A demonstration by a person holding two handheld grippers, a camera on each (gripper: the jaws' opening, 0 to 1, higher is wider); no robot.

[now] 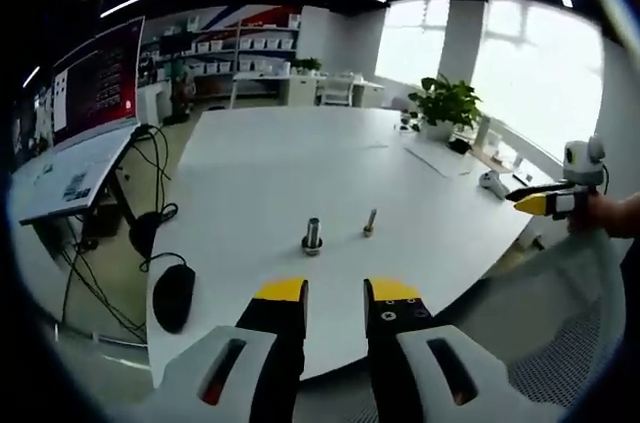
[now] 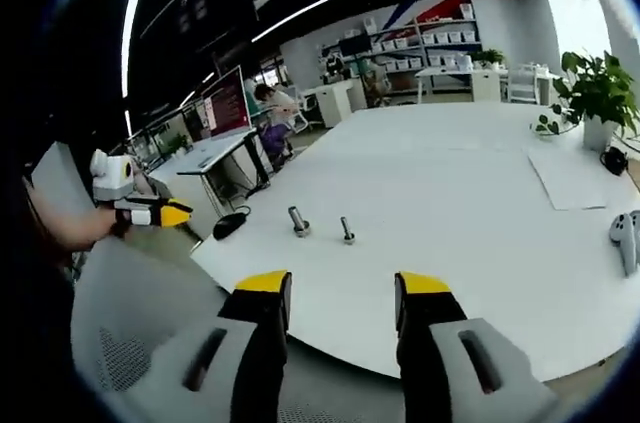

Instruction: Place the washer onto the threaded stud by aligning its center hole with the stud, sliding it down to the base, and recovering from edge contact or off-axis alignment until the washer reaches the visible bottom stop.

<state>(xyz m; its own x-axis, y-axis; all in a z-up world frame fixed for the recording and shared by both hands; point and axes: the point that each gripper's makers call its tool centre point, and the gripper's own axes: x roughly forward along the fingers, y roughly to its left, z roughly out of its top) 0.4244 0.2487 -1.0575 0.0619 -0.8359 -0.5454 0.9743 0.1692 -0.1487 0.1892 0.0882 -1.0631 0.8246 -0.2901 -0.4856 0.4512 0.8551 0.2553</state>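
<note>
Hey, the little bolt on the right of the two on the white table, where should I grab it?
Grip the bolt on its upright shank just under the top, coming down from above with the left gripper, jaws on either side. It stands free beside the stud.

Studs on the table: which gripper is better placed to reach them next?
Left, probably: thick stud and thin stud lie straight ahead of the left gripper; for the right gripper they sit off-centre, leftward. Both jaws open.

Two small metal threaded studs stand upright, near each other, on the white table.
</note>
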